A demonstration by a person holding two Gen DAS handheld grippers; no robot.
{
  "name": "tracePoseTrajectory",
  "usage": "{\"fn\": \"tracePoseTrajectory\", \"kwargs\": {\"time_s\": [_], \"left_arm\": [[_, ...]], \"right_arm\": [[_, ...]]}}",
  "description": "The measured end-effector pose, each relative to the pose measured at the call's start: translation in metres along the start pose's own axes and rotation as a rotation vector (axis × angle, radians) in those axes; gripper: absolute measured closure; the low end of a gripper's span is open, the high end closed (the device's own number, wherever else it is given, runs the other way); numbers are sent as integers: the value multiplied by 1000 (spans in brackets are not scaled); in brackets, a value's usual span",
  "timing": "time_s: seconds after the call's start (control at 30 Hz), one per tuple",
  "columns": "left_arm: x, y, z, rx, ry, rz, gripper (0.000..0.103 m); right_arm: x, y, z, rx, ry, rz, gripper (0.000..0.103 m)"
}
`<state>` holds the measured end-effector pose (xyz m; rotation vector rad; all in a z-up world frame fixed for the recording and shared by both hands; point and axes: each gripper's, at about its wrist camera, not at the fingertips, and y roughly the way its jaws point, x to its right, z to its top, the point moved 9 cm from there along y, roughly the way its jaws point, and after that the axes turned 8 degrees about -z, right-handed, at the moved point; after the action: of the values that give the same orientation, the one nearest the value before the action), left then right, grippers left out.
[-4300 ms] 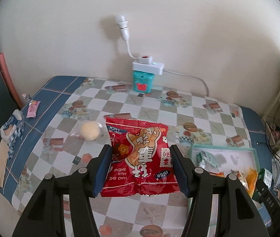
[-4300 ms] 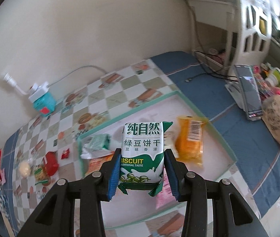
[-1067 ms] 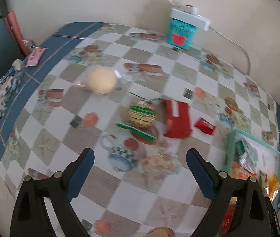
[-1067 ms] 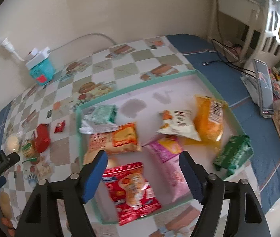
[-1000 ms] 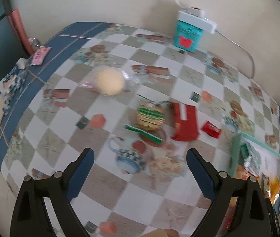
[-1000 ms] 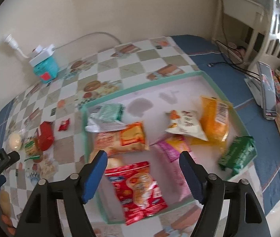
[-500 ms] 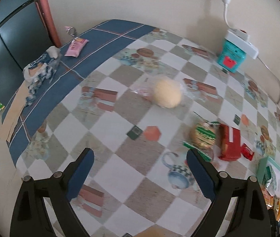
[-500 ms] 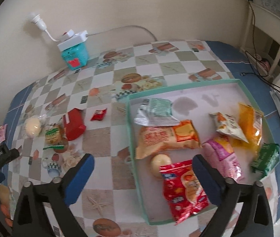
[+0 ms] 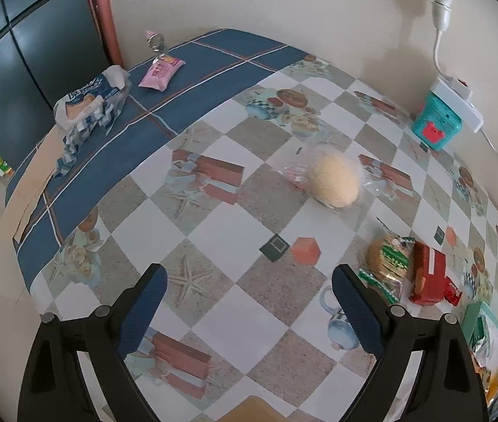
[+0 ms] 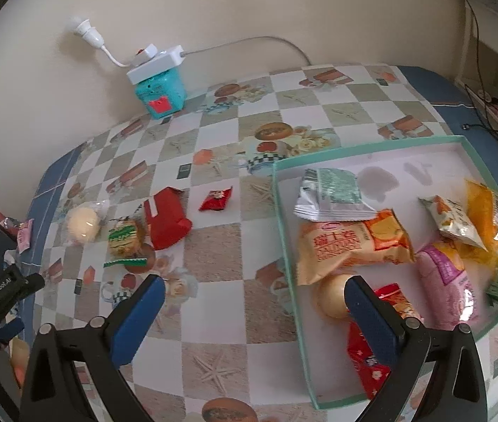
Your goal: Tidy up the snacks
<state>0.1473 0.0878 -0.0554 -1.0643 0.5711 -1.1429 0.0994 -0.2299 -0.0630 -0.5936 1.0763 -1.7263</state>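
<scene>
Jaws on both grippers are standing wide apart with nothing between them; the right gripper (image 10: 249,313) has just been opening its own. It is hanging over the tablecloth just left of the tray (image 10: 286,242), which is already holding most packets. The left gripper (image 9: 249,302) is pointing down at bare cloth. Ahead of it a round bun (image 9: 335,179), green cake (image 9: 388,256), red box (image 9: 428,276) and small red candy (image 10: 215,198) are lying loose, probably next for the tray.
</scene>
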Motion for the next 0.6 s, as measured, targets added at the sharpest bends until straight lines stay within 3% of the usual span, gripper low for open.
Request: {"fn": "tracePoseTrajectory", "kwargs": {"time_s": [0.6], "left_arm": [[-34,21,14,-32,-118,-38,8]], "right_arm": [[-28,21,3,-7,-15,34,0]]}}
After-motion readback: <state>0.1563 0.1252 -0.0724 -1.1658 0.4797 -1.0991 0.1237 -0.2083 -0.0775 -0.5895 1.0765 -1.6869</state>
